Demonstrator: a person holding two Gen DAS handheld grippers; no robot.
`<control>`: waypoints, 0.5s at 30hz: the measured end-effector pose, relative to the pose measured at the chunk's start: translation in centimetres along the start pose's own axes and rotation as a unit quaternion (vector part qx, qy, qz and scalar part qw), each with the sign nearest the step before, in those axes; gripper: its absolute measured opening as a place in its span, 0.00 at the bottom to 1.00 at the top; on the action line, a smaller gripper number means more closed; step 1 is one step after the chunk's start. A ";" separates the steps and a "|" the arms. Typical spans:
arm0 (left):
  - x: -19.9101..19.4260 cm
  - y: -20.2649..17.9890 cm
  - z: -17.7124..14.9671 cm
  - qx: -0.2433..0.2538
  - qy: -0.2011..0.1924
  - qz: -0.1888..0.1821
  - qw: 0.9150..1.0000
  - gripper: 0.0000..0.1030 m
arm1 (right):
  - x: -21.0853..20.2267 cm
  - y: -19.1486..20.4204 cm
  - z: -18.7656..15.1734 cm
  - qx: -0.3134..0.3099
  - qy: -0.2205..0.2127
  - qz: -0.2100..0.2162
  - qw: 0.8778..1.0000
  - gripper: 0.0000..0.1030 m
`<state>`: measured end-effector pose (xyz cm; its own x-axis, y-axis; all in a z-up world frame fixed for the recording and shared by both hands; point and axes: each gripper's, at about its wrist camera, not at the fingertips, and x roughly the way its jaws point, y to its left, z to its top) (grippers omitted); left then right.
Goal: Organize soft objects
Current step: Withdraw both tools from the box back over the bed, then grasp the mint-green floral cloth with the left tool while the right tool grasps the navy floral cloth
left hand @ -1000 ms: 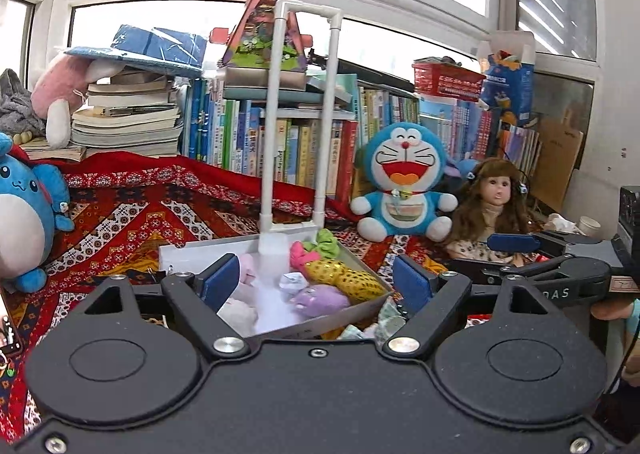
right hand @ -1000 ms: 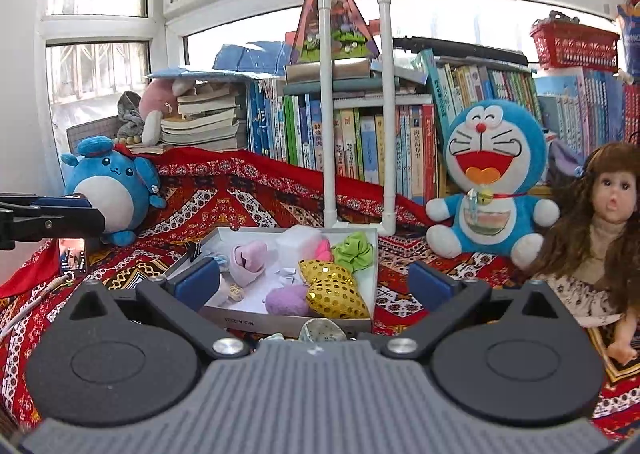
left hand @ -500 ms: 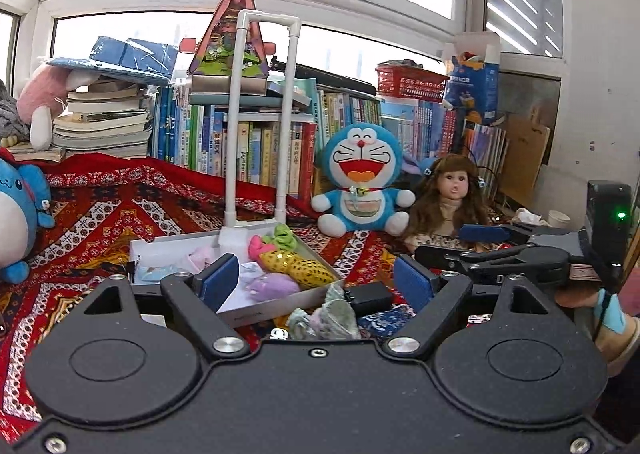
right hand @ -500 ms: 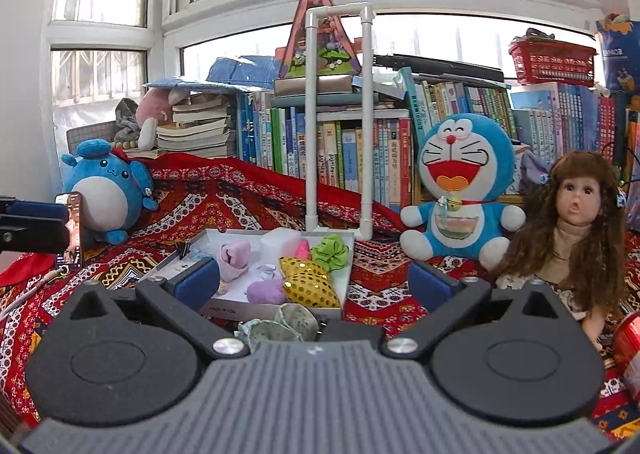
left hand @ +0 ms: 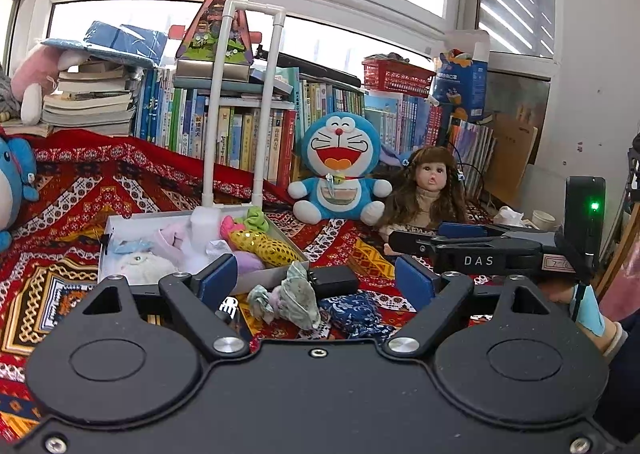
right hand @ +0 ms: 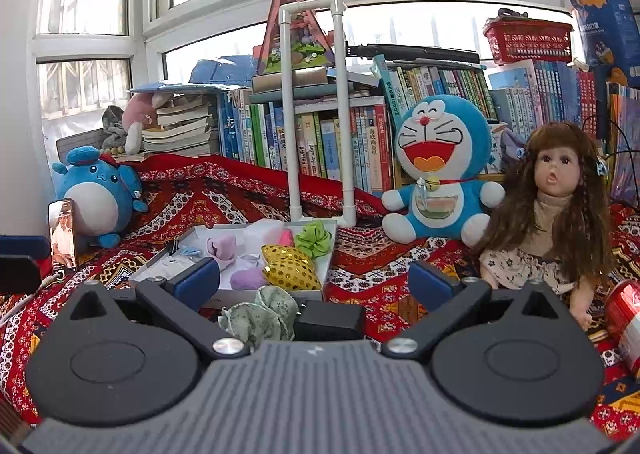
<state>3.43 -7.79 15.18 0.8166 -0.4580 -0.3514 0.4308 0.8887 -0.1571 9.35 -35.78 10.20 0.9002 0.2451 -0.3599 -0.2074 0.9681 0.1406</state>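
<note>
A white box (left hand: 106, 246) (right hand: 326, 254) on the red patterned cloth holds several soft items: a gold sequin piece (left hand: 266, 248) (right hand: 290, 268), a green scrunchie (left hand: 254, 219) (right hand: 314, 240), a purple piece (right hand: 248, 278) and a pink one (right hand: 222, 248). In front of the box lie a pale green floral scrunchie (left hand: 292, 296) (right hand: 260, 316), a dark blue patterned pouch (left hand: 356, 314) and a small black box (left hand: 334, 280) (right hand: 330, 320). My left gripper (left hand: 316, 280) is open and empty just short of the scrunchie. My right gripper (right hand: 314, 280) is open and empty; it also shows in the left wrist view (left hand: 460, 244).
A white pipe frame (left hand: 240, 106) stands behind the box. A Doraemon plush (left hand: 340, 174) and a doll (left hand: 426, 190) sit to the right, a blue plush (right hand: 94, 198) and a phone (right hand: 63, 236) to the left. Books line the back. A red can (right hand: 624, 318) lies far right.
Both grippers have drawn back and to the right from the box. The floral scrunchie, black box and blue pouch have come into view in front of it.
</note>
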 end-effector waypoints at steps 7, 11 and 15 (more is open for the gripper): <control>0.7 -1.9 -1.4 0.006 -0.014 0.021 1.000 0.83 | -0.1 -0.7 -0.8 0.002 0.008 0.002 1.000 1.00; 1.5 -2.7 -2.2 -0.001 -0.006 0.030 1.000 0.83 | 0.0 -1.0 -1.1 0.003 0.010 0.004 1.000 1.00; 2.5 -3.4 -3.4 0.000 0.009 0.038 0.999 0.82 | 0.1 -1.4 -1.4 0.011 0.011 0.004 1.000 1.00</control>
<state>2.71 -11.92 11.73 0.8399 -0.3895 -0.3780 0.3687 0.9205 -0.1295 9.18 -37.08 8.66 0.8900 0.2540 -0.3787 -0.2058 0.9649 0.1633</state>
